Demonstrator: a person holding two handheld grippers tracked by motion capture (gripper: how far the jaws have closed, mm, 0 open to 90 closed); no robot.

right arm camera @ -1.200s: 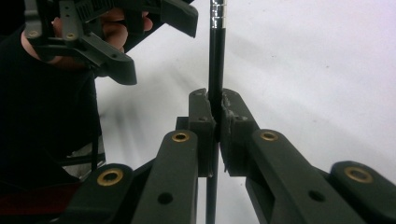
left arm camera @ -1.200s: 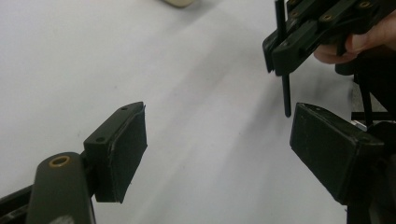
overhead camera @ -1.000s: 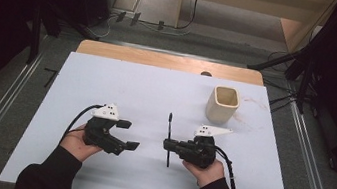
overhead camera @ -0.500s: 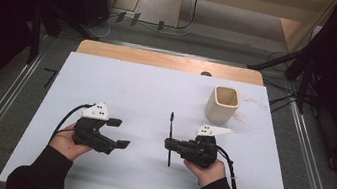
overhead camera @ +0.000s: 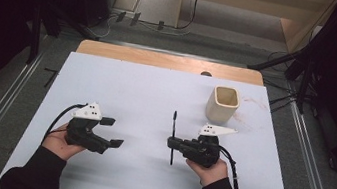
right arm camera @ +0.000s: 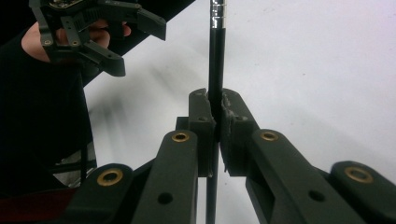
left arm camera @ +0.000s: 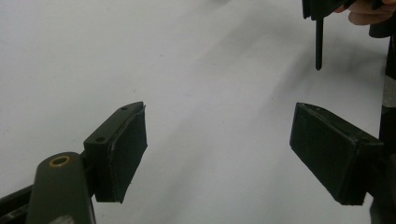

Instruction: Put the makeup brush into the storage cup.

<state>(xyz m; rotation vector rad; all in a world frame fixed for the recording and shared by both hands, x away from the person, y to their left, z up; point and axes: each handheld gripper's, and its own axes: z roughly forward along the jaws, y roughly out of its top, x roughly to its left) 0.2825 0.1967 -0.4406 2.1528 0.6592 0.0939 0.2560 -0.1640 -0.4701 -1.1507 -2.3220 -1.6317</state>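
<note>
A thin black brush [overhead camera: 174, 120] with a silver band is clamped crosswise in my right gripper [overhead camera: 172, 143], which is shut on its handle near the table's front right. The right gripper view has the pads [right arm camera: 204, 119] pressing both sides of the brush [right arm camera: 217, 56]. Its shaft runs up and away between them. To the left my left gripper [overhead camera: 113, 132] is open with nothing between its jaws. In the left gripper view its pads [left arm camera: 125, 149] stand wide apart over bare table. The brush end [left arm camera: 319, 44] hangs at top right there.
A beige square cup [overhead camera: 223, 104] stands upright at the back right of the white tabletop [overhead camera: 147, 86]. A wooden strip [overhead camera: 161, 60] runs along the far edge. Floor rails and dark stands lie beyond the table's sides.
My left gripper has slid a little to the left, away from the brush, still open. The right gripper and the brush have stayed put.
</note>
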